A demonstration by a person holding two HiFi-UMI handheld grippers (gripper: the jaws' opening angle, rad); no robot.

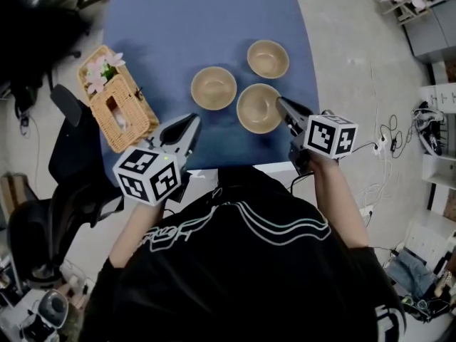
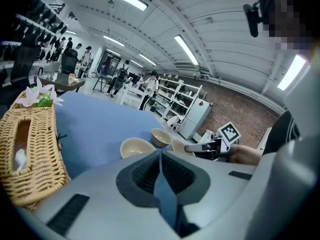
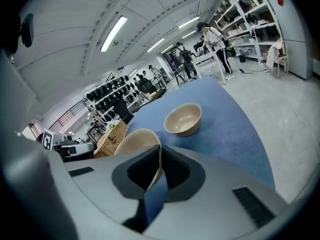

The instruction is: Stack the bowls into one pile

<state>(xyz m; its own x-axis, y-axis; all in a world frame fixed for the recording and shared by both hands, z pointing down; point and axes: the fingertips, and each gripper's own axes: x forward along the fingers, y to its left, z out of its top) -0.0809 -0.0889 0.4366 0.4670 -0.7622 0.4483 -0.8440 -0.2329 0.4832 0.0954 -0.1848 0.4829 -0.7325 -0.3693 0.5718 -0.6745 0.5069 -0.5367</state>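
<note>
**A:** Where do the three bowls sit?

**B:** All are on the blue table [image 1: 157, 27], and none is nested yet. In the head view the far bowl [image 1: 268, 58] is upper right of centre. The left bowl [image 1: 213, 87] is below and left of it, and the near bowl [image 1: 258, 108] is lowest, close beside both.

**A:** And the grippers?

**B:** The right gripper [image 1: 279, 102] has its jaws pinched on the right-hand rim of the near bowl. Its own view shows the thin wall clamped between the pads, with the bowl leaning off to the left. The left gripper [image 1: 194, 120] hangs at the lower left of the bowls, jaws closed together with nothing in them.

**A:** What could go wrong from here?

**B:** The grip is on one edge only, so the bowl's weight hangs off to one side. It could pivot in the pads or slip out, most likely on a quick swing, and drop onto a neighbour. The bowls also lie so close that a low carry could knock the left bowl or the far bowl across the table. A tilted or off-centre set-down would leave the near bowl perched on the other's rim rather than seated. Letting go then would let it slide off.

**A:** Anything else nearby?

**B:** The wicker box [image 1: 132, 98] at the left stands well apart from the bowls. Only a wide sweep of the left gripper would likely catch it.
</note>
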